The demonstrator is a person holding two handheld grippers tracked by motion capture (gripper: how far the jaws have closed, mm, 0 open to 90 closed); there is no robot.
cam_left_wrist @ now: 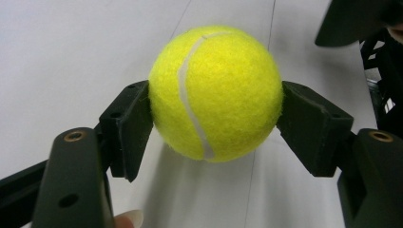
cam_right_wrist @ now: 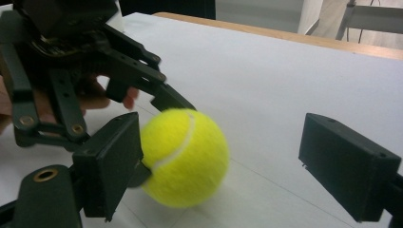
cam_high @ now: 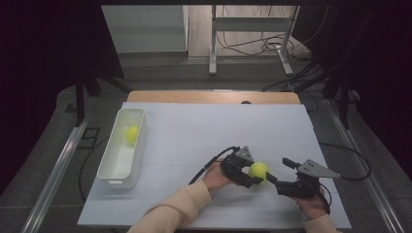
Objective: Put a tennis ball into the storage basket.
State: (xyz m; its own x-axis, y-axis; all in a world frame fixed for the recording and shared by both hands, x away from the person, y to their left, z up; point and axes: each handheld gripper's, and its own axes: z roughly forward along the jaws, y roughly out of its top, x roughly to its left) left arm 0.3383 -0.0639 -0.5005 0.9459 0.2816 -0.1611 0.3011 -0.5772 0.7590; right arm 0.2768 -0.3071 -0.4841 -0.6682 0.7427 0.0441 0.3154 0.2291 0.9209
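Observation:
A yellow tennis ball [cam_high: 258,170] hangs just above the white table cover near the front, with my left gripper [cam_high: 256,176] shut on it. In the left gripper view both pads press the tennis ball [cam_left_wrist: 214,95] at its sides, left gripper [cam_left_wrist: 215,124]. My right gripper [cam_high: 278,170] stands open just right of it, pointing left toward the ball. In the right gripper view the tennis ball [cam_right_wrist: 184,156] sits beside its left pad, far from the other pad; right gripper [cam_right_wrist: 228,166]. A second yellow ball [cam_high: 131,133] lies in the white bin.
A long white bin [cam_high: 109,162] stands at the table's left side. The white table cover [cam_high: 218,126] runs back to a wooden edge [cam_high: 214,97]. Cables trail from both grippers. Behind the table are a desk frame and loose cables on the floor.

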